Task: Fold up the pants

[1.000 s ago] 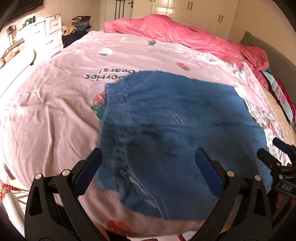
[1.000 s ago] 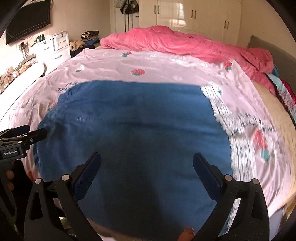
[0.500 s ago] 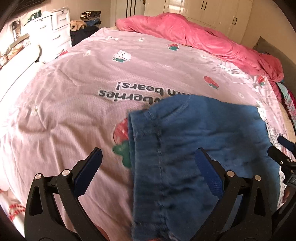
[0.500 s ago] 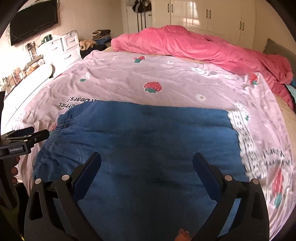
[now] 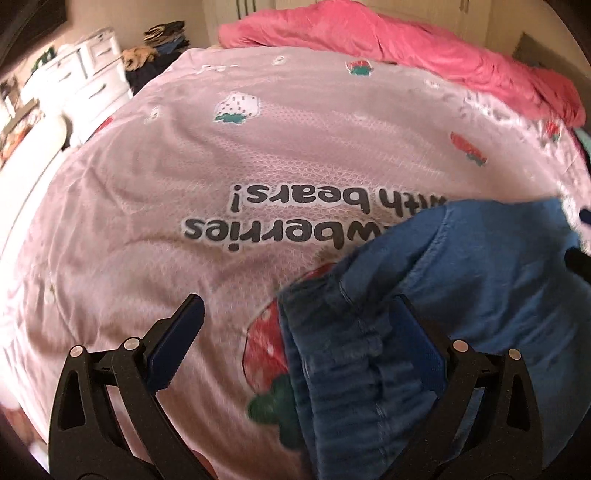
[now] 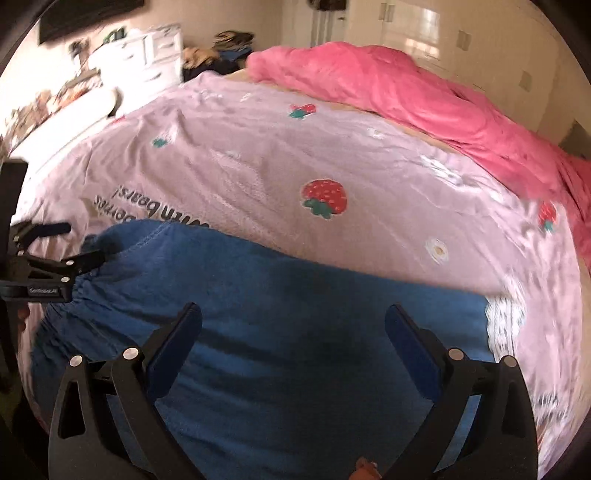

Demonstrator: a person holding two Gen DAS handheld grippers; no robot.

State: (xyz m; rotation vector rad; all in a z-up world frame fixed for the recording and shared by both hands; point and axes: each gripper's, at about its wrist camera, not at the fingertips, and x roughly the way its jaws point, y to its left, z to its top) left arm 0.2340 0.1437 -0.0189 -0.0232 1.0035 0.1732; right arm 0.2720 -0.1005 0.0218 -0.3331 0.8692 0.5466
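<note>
- Pants (image 6: 295, 332): blue denim, soft and creased, with a gathered elastic waistband (image 5: 351, 369) and stitched seams. They lie flat on the bed, spread under and ahead of the right tongs, waist end towards the left tongs.
- Left tongs (image 5: 299, 336): black plastic arms with blue ribbed pads, spread wide and holding nothing. The puckered waistband lies between the fingers and reaches the right-hand pad; whether it touches cannot be told. Seen from the right tongs' camera, their tips (image 6: 74, 245) sit at the waist corner of the pants.
- Right tongs (image 6: 293, 332): same build, spread wide, hovering over the middle of the denim, gripping nothing.
- Bedspread (image 5: 184, 166): smooth pale-pink cloth, lightly wrinkled, with a fine honeycomb print, red strawberries (image 6: 325, 195), small flowers and dark lettering, upside down from here, reading partly "berries with bears!".
- Quilt (image 6: 406, 96): bright pink, fluffy, bunched in a long heap along the far side of the bed beyond both tongs.
- Room: white drawer unit (image 6: 147, 51) far left, with a pile of clothes just beside it; pale wardrobe doors (image 6: 424, 33) behind the quilt.
- Hard to make out: motion blur softens the denim edges and bedspread; the near end of the pants is cut off behind the tongs' arms.
</note>
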